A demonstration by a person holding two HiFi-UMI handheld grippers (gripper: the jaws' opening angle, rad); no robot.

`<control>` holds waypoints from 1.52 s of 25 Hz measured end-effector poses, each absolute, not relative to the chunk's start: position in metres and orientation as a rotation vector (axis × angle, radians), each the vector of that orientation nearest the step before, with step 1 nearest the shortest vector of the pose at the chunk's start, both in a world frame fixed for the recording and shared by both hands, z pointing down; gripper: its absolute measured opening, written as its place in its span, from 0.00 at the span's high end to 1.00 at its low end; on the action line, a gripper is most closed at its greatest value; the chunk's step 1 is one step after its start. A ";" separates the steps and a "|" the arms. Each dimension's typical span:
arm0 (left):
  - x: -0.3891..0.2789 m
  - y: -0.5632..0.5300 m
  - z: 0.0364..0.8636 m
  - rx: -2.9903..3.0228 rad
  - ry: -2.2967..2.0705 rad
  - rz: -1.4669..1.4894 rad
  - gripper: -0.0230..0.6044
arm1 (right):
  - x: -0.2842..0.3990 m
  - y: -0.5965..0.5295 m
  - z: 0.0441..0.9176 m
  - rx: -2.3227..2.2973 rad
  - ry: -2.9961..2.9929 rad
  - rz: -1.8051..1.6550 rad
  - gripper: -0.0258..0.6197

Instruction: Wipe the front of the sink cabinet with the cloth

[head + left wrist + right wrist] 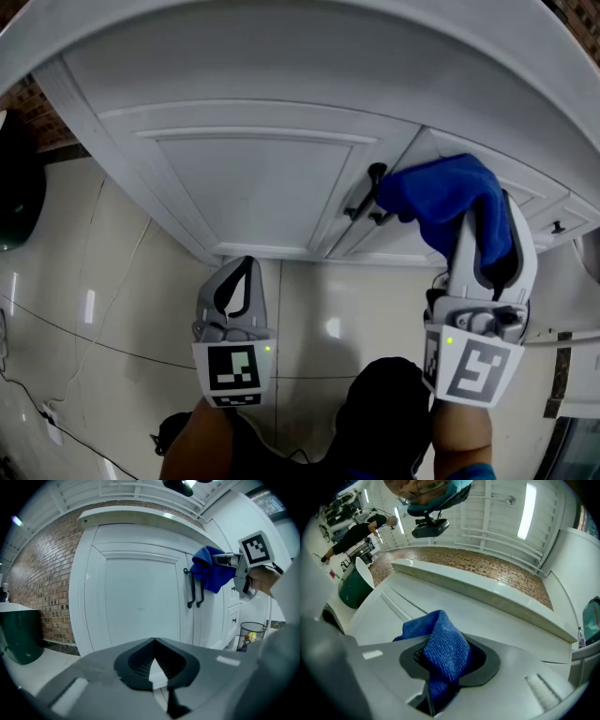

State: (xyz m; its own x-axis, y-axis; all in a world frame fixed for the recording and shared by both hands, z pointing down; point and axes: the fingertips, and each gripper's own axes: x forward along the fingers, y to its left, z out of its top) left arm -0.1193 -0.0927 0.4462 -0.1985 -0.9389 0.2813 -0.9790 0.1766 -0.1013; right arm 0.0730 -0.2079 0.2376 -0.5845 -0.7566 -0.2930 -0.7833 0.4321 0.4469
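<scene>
Blue cloth [441,192] held up to the sink cabinet [253,187], just beside the two dark handles [370,192].

The right gripper [483,248] is clamped on the cloth, a thick fold bunched between its jaws and spilling over them toward the right-hand door; whether the fabric is pressing on the paint cannot be told for certain. The left gripper [236,291] hangs lower in front of the left-hand door, jaws together with nothing in them. To wipe well, I judge the cloth should meet the panel with its loose bulk flat (not the hard jaw tips, which could scuff the white finish), then travel in overlapping passes across each door. It should work around the handles rather than snagging on them, and reach into the recessed frame edges where grime tends to sit.
</scene>
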 end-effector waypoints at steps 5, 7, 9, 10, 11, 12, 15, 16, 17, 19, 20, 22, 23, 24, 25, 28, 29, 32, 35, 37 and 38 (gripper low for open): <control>-0.116 -0.095 0.448 1.897 -2.276 0.393 0.95 | 0.073 -0.219 0.284 -1.451 2.728 0.725 0.79; -0.115 -0.096 0.449 1.897 -2.271 0.397 0.95 | 0.072 -0.222 0.304 -1.447 2.782 0.700 0.79; -0.115 -0.096 0.450 1.897 -2.269 0.399 0.95 | 0.070 -0.224 0.325 -1.433 2.838 0.679 0.79; -0.114 -0.096 0.450 1.898 -2.269 0.399 0.95 | 0.069 -0.224 0.335 -1.425 2.866 0.667 0.79; -0.114 -0.097 0.450 1.900 -2.269 0.399 0.95 | 0.067 -0.225 0.347 -1.417 2.894 0.654 0.79; -0.114 -0.097 0.449 1.901 -2.269 0.400 0.95 | 0.066 -0.226 0.358 -1.412 2.924 0.639 0.79; -0.113 -0.097 0.449 1.902 -2.269 0.402 0.95 | 0.063 -0.228 0.395 -1.406 3.029 0.580 0.79; -0.113 -0.097 0.449 1.902 -2.270 0.402 0.95 | 0.062 -0.229 0.408 -1.407 3.070 0.561 0.79; -0.113 -0.097 0.449 1.901 -2.270 0.403 0.95 | 0.062 -0.229 0.421 -1.407 3.115 0.542 0.79; -0.113 -0.096 0.449 1.901 -2.271 0.405 0.95 | 0.061 -0.229 0.450 -1.406 3.214 0.491 0.79; -0.113 -0.096 0.449 1.901 -2.270 0.404 0.95 | 0.060 -0.228 0.466 -1.404 3.268 0.459 0.79; -0.112 -0.095 0.449 1.905 -2.269 0.403 0.95 | 0.059 -0.227 0.498 -1.383 3.387 0.393 0.78; -0.112 -0.095 0.449 1.908 -2.269 0.405 0.95 | 0.058 -0.226 0.514 -1.365 3.451 0.353 0.78; -0.111 -0.095 0.449 1.910 -2.268 0.407 0.95 | 0.057 -0.226 0.529 -1.344 3.511 0.306 0.78; -0.111 -0.094 0.449 1.911 -2.268 0.409 0.95 | 0.057 -0.226 0.542 -1.326 3.564 0.254 0.78; -0.112 -0.093 0.451 1.909 -2.266 0.411 0.95 | 0.056 -0.225 0.573 -1.295 3.670 0.134 0.78; -0.113 -0.092 0.450 1.909 -2.268 0.409 0.95 | 0.055 -0.225 0.580 -1.289 3.690 0.105 0.78; -0.115 -0.091 0.448 1.906 -2.273 0.402 0.95 | 0.054 -0.227 0.586 -1.294 3.703 0.048 0.78; -0.116 -0.092 0.449 1.901 -2.272 0.379 0.95 | 0.056 -0.225 0.567 -1.303 3.642 0.022 0.78; -0.115 -0.095 0.446 1.892 -2.279 0.306 0.95 | 0.060 -0.220 0.538 -1.284 3.566 0.029 0.78; -0.114 -0.096 0.445 1.892 -2.277 0.283 0.95 | 0.062 -0.216 0.517 -1.268 3.514 0.050 0.78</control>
